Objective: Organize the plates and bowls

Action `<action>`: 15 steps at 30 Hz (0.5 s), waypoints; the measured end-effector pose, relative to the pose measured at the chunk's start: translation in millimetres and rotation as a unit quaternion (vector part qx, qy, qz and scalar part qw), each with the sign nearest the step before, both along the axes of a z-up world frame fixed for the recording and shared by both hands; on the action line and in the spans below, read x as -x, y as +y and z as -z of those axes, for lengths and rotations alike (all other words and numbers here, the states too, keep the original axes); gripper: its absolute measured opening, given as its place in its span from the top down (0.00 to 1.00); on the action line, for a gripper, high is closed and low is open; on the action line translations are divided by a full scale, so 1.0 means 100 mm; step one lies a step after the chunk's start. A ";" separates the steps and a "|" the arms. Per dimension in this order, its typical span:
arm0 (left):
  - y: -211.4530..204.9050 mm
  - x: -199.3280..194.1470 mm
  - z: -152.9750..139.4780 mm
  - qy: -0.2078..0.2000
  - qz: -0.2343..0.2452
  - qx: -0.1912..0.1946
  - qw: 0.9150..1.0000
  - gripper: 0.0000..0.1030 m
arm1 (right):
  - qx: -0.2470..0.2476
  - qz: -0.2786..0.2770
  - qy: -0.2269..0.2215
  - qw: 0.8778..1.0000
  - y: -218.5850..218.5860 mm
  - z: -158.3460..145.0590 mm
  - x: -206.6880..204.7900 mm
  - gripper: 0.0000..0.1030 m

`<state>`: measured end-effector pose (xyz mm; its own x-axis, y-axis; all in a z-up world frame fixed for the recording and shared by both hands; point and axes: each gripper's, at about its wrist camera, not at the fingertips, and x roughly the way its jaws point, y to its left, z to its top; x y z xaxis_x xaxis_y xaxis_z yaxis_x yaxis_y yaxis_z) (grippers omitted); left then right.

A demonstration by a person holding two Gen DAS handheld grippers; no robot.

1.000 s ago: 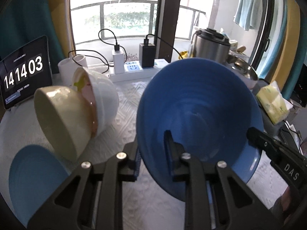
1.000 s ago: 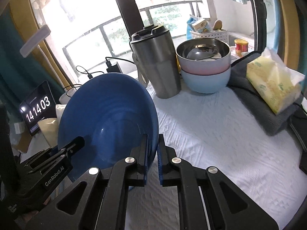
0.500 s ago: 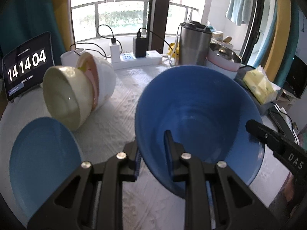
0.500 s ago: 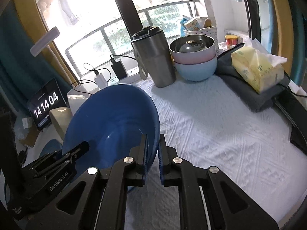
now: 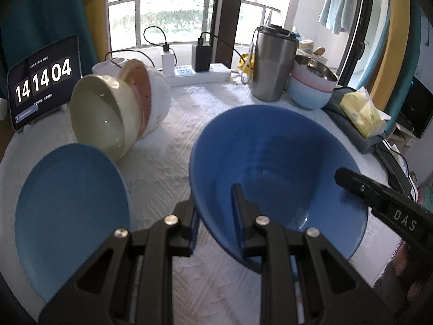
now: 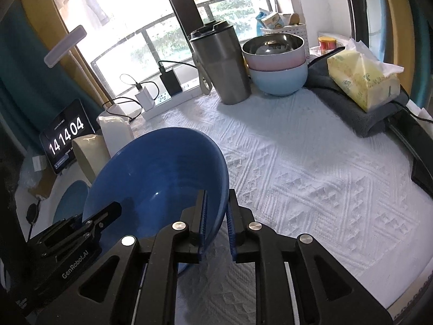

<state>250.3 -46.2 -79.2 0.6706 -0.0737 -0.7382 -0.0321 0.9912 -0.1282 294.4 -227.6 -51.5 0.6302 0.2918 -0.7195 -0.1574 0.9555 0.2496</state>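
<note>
A dark blue bowl (image 5: 273,173) is held tilted just over the white tablecloth. My left gripper (image 5: 215,216) is shut on its near rim, one finger inside and one outside. My right gripper (image 6: 217,216) straddles the bowl's (image 6: 159,178) opposite rim; its jaws are opening and a gap shows beside the rim. A light blue plate (image 5: 70,211) lies at the left. Behind it, a cream bowl (image 5: 102,113) lies on its side, nested in a pink and a white one. A steel, a pink and a light blue bowl stand stacked (image 6: 276,65) at the back right.
A steel tumbler (image 5: 273,62) stands beside the stacked bowls. A tissue pack (image 6: 362,81) rests on a grey cloth at the right edge. A tablet showing a clock (image 5: 43,81) and a power strip (image 5: 200,74) with chargers line the back.
Both grippers have drawn back from the window with the blue bowl, so more of the table and the light blue plate show. The right jaws have parted from a tight pinch on the rim.
</note>
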 end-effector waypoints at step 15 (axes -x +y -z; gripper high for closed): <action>0.24 0.09 -0.13 -0.010 -0.022 -0.004 1.000 0.74 | 0.011 0.008 -0.028 1.000 0.07 -0.17 0.02 0.74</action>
